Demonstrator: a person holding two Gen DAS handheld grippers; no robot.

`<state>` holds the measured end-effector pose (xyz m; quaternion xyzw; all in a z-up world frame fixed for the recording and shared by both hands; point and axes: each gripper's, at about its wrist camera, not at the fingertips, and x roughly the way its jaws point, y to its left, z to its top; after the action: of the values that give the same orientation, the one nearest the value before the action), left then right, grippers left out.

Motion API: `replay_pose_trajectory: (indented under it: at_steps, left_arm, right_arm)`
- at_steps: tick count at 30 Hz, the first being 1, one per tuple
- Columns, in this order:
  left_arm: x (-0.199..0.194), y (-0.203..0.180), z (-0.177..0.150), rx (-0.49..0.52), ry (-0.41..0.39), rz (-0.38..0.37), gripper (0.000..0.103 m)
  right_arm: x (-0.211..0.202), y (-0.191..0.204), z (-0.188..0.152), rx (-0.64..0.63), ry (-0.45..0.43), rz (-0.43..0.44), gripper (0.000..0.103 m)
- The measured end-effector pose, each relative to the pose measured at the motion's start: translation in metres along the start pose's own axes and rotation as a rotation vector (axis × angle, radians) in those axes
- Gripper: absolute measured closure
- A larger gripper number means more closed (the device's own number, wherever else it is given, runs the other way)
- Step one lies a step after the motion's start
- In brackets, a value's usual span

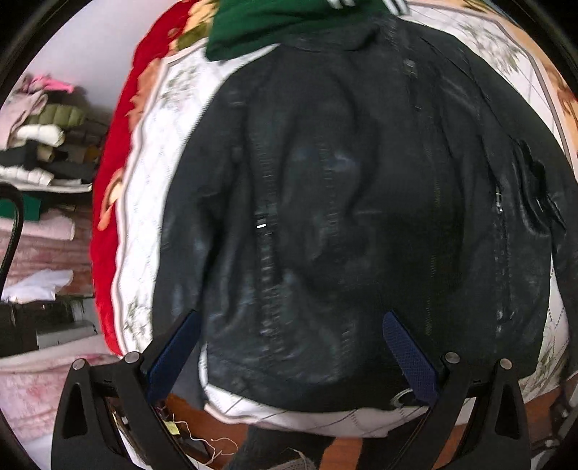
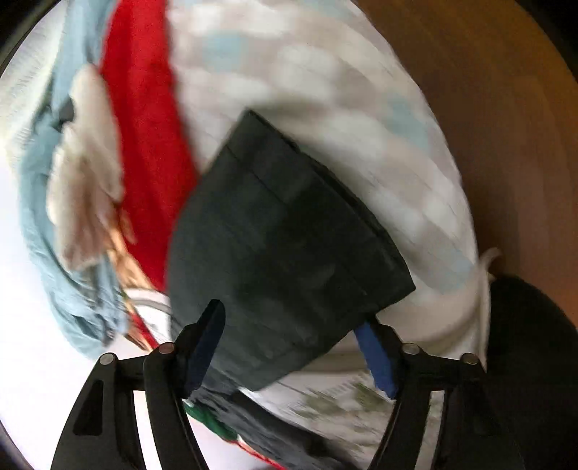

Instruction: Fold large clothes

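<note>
Black jacket (image 1: 343, 217) on quilted bed (image 1: 159, 152)

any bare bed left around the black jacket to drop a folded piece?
Left wrist view: the black jacket covers most of the white quilt. A bare strip runs between its left sleeve and the red blanket; another narrow one lies below the hem at the near edge. Crowded at the collar, where a green garment overlaps. Right wrist view is too blurred to judge.
</note>
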<state>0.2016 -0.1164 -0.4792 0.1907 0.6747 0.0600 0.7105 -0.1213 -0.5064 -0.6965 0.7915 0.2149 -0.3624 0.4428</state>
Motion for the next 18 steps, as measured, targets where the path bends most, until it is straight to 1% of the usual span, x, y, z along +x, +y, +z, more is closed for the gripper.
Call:
replay_pose_trajectory:
  at_steps: [1, 3, 4, 5, 6, 7, 8, 9, 10, 11, 12, 13, 14, 16, 18]
  left_arm:
    - [0.001, -0.006, 0.002, 0.012, -0.001, -0.003, 0.000]
    - [0.003, -0.019, 0.007, 0.042, -0.008, -0.014, 0.000]
    - [0.005, -0.024, 0.007, 0.054, -0.011, -0.023, 0.000]
    - [0.005, -0.029, 0.008, 0.063, -0.012, -0.027, 0.000]
    - [0.008, -0.035, 0.009, 0.082, -0.015, -0.029, 0.000]
    - [0.010, -0.039, 0.011, 0.092, -0.016, -0.026, 0.000]
    - [0.012, -0.041, 0.012, 0.099, -0.017, -0.024, 0.000]
    - [0.013, -0.041, 0.014, 0.096, -0.020, -0.029, 0.000]
    - [0.013, -0.041, 0.016, 0.090, -0.025, -0.034, 0.000]
    - [0.014, -0.038, 0.019, 0.083, -0.032, -0.038, 0.000]
    - [0.014, -0.035, 0.020, 0.077, -0.039, -0.040, 0.000]
    - [0.014, -0.031, 0.022, 0.072, -0.043, -0.041, 0.000]
    - [0.015, -0.030, 0.025, 0.066, -0.047, -0.042, 0.000]
    - [0.017, -0.020, 0.030, 0.047, -0.054, -0.047, 0.000]
    - [0.017, -0.009, 0.031, 0.024, -0.058, -0.053, 0.000]
  right_arm:
    - [-0.003, 0.008, 0.001, -0.014, -0.033, 0.031, 0.051]
    - [-0.007, 0.025, 0.002, -0.040, -0.061, 0.064, 0.052]
    - [-0.003, 0.033, 0.003, -0.062, -0.062, 0.061, 0.052]
    - [0.006, 0.037, 0.006, -0.079, -0.051, 0.023, 0.049]
    - [0.017, 0.036, 0.009, -0.082, -0.031, -0.014, 0.039]
    - [0.031, 0.032, 0.012, -0.067, -0.003, -0.034, 0.038]
    - [0.039, 0.026, 0.013, -0.039, -0.015, -0.013, 0.036]
    - [0.040, 0.028, 0.012, -0.024, -0.054, 0.004, 0.037]
    - [0.039, 0.029, 0.008, -0.022, -0.073, -0.003, 0.056]
    - [0.035, 0.037, 0.005, -0.030, -0.112, 0.011, 0.076]
    - [0.030, 0.045, 0.002, -0.037, -0.138, 0.017, 0.085]
    - [0.023, 0.054, -0.003, -0.035, -0.173, 0.027, 0.090]
    - [0.018, 0.063, -0.007, -0.037, -0.190, 0.039, 0.091]
    - [0.006, 0.086, -0.018, -0.079, -0.222, 0.041, 0.099]
    - [-0.010, 0.118, -0.029, -0.156, -0.243, 0.039, 0.100]
